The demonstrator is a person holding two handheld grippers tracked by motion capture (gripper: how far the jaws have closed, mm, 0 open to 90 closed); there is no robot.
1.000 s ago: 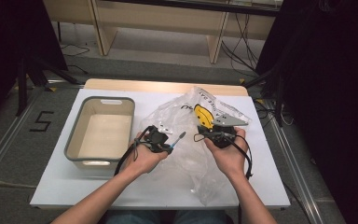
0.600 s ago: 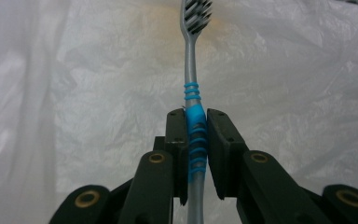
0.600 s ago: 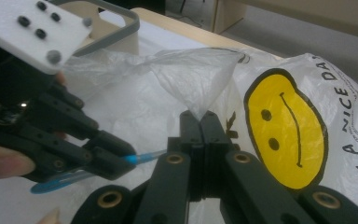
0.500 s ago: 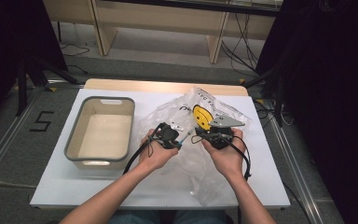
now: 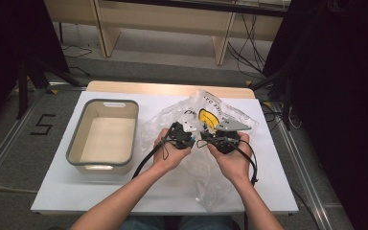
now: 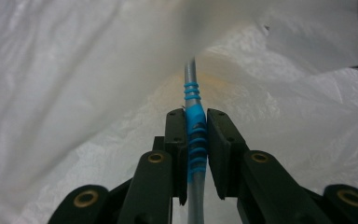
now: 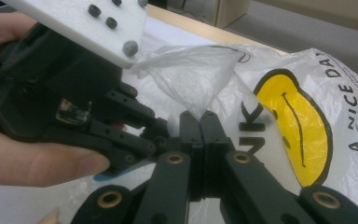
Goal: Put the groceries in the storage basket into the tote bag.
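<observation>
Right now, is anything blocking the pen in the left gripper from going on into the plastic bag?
Nothing visible blocks it. The left gripper grips the pen, whose tip points into the plastic bag. The right gripper pinches the bag's edge, holding the mouth up.

The bag [image 5: 211, 120] is thin translucent white plastic, crinkled and faintly glossy, with a yellow face printed matt at 3 o'clock in the right gripper view. The pen [image 6: 193, 140] has a smooth grey shaft, metallic-looking, and a ribbed blue rubbery grip. Both grippers' jaws are matt black plastic with brass-coloured pins. The bin [image 5: 103, 136] is smooth cream plastic with a grey rim. The table [image 5: 278, 167] is matt white, with a wood edge at 12 o'clock.
</observation>
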